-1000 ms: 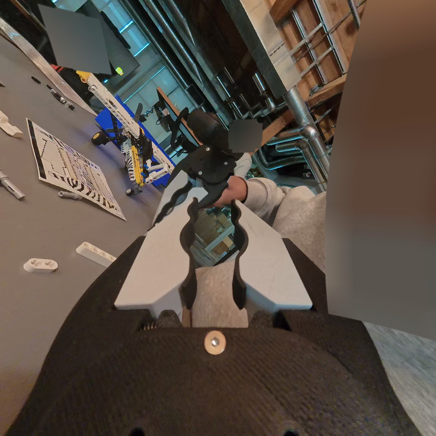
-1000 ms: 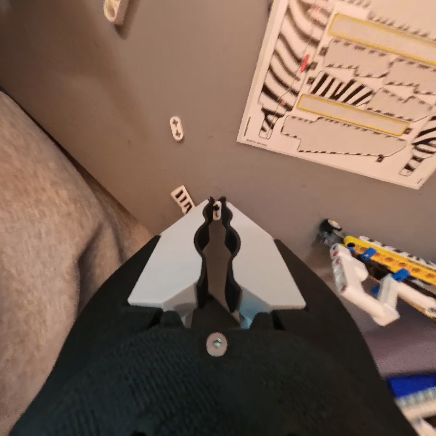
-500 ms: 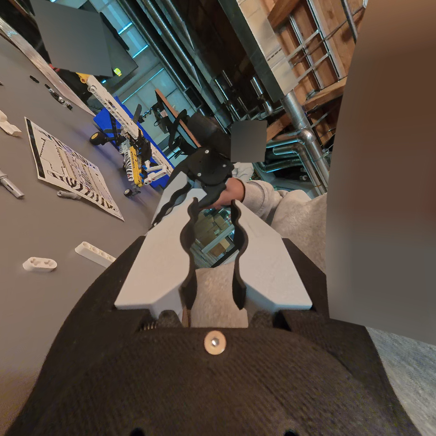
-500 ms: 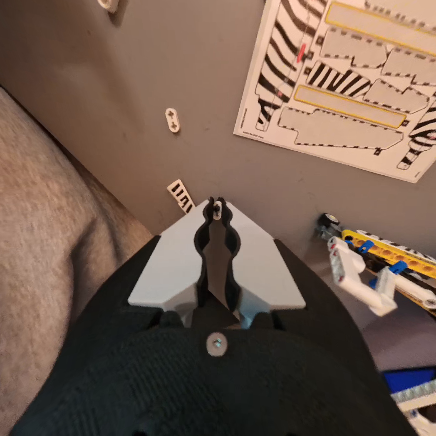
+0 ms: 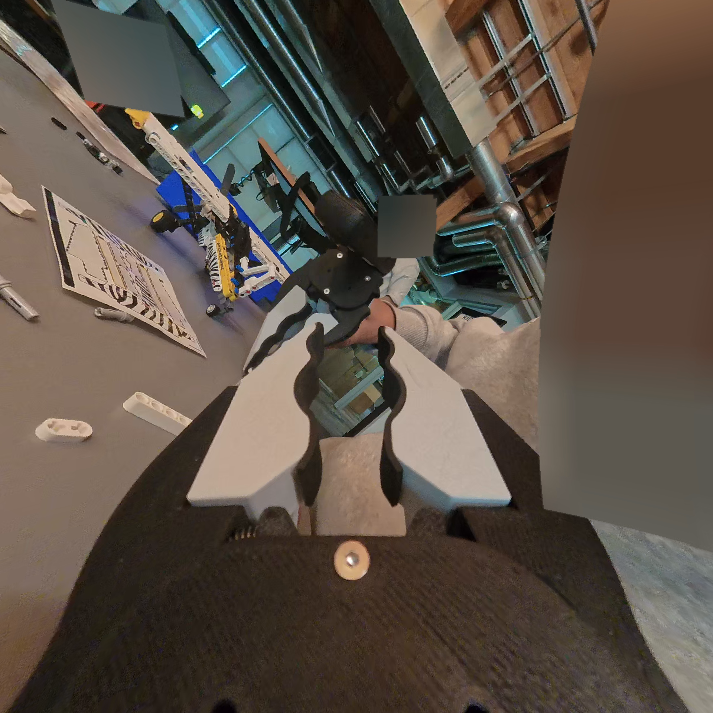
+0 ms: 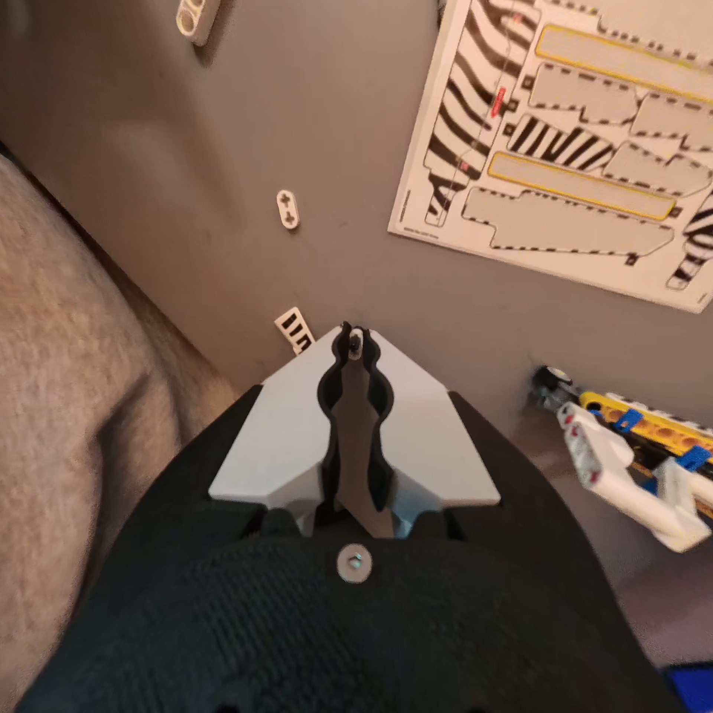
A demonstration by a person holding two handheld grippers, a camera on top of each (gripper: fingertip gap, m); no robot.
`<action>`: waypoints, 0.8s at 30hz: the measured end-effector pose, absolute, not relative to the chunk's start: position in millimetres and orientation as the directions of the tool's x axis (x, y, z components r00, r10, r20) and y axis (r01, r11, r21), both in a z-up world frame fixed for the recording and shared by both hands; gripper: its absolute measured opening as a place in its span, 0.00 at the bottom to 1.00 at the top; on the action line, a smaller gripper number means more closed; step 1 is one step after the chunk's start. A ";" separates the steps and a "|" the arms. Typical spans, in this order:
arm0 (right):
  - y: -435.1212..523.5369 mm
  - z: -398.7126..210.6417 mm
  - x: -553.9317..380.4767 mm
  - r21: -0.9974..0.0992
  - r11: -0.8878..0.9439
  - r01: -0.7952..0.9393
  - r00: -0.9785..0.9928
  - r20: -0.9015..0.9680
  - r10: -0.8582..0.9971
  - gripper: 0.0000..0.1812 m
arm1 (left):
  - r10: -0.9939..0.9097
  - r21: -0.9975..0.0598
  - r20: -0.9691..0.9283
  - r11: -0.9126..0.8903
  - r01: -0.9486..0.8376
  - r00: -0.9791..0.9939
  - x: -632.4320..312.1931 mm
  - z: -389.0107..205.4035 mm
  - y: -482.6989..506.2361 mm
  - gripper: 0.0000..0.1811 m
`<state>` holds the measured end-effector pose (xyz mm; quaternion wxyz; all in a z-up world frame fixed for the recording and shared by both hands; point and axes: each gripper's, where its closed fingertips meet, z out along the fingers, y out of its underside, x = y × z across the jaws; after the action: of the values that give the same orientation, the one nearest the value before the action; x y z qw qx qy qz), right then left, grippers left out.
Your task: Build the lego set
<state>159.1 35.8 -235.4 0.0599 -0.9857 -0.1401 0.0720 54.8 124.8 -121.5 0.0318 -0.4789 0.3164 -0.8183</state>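
Observation:
My right gripper (image 6: pixel 355 336) is shut on a small white lego piece (image 6: pixel 355 349) with a black pin, held just above the grey table (image 6: pixel 270 115). It also shows in the left wrist view (image 5: pixel 262 355), pointing down at the table. My left gripper (image 5: pixel 350 335) is open and empty, raised off the table's edge and aimed toward the person's sleeve. The partly built crane model (image 5: pixel 220 247) in white, yellow and black stands beyond the sticker sheet (image 5: pixel 115 262); its white arm and yellow beam show at the right of the right wrist view (image 6: pixel 636 443).
A small white two-hole link (image 6: pixel 288 211) and a white striped piece (image 6: pixel 295 328) lie near my right fingertips. A white beam (image 5: pixel 154 413) and the link (image 5: pixel 63 430) lie at the left. A grey axle (image 5: pixel 19 301) and a blue box (image 5: pixel 185 193) stand farther off. There is about 20 cm between the tips of the two grippers. From my right tips it is roughly 15 cm to the partly built crane model (image 5: pixel 220 247); from my left, 30 cm.
The right gripper has drifted slightly with its piece; the sticker sheet and model have shifted in its view. The left gripper has barely moved and stays open.

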 end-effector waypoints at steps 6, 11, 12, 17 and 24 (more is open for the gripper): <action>37.1 -231.1 155.2 -0.170 -0.927 0.335 0.934 -0.069 0.350 0.03 | -0.364 -0.555 0.762 -0.792 -0.252 -0.536 55.1 -122.1 123.6 0.15; 59.2 -191.2 124.0 -0.433 -0.812 0.392 0.880 -0.081 0.468 0.03 | -0.383 -0.580 0.750 -0.772 -0.259 -0.540 55.9 -122.5 118.2 0.15; 62.6 -181.7 115.7 -0.495 -0.778 0.387 0.866 -0.094 0.490 0.03 | -0.386 -0.587 0.745 -0.766 -0.261 -0.543 56.1 -122.3 116.3 0.15; 73.0 -136.2 85.6 -0.757 -0.585 0.290 0.810 -0.131 0.571 0.03 | -0.363 -0.605 0.722 -0.744 -0.283 -0.589 54.7 -117.8 103.4 0.16; 75.9 -107.6 63.4 -0.891 -0.446 0.090 0.762 -0.227 0.607 0.03 | -0.433 -0.703 0.622 -0.675 -0.223 -0.652 52.8 -107.8 82.5 0.13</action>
<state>63.4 75.9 -107.6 0.4799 -0.8065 -0.2161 0.2693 52.8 82.5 -107.8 0.0645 -0.4120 0.3979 -0.8172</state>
